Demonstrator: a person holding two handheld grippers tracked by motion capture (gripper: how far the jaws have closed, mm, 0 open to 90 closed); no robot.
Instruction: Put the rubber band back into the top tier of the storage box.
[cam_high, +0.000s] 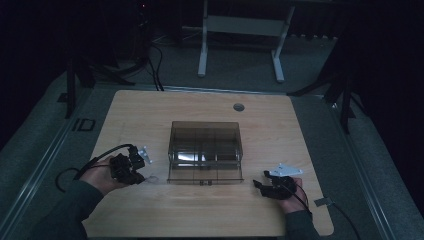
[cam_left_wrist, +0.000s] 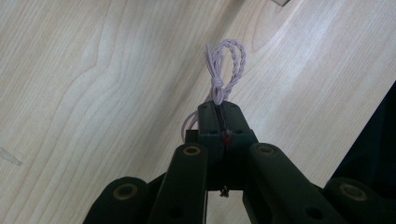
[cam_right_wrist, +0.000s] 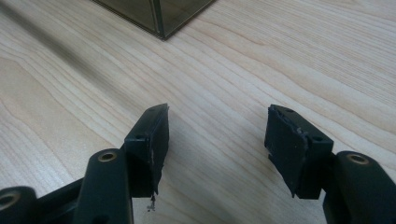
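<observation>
Lower left of the high view, the left gripper (cam_high: 136, 172) sits low over the table (cam_high: 260, 115), jaws pinched tight on a pale twisted cord (cam_left_wrist: 224, 70); the knotted loops stick out past the tips in the left gripper view, prob. gripped at the knot so the loops hang free. Lower right, the right gripper (cam_high: 261, 186) rests w/ jaws spread wide, nothing btwn them, likely waiting its turn. Mid-frame, further off btwn both hands, stands a smoky clear box (cam_high: 205, 150) w/ dividers inside, probably where the cord is headed.
</observation>
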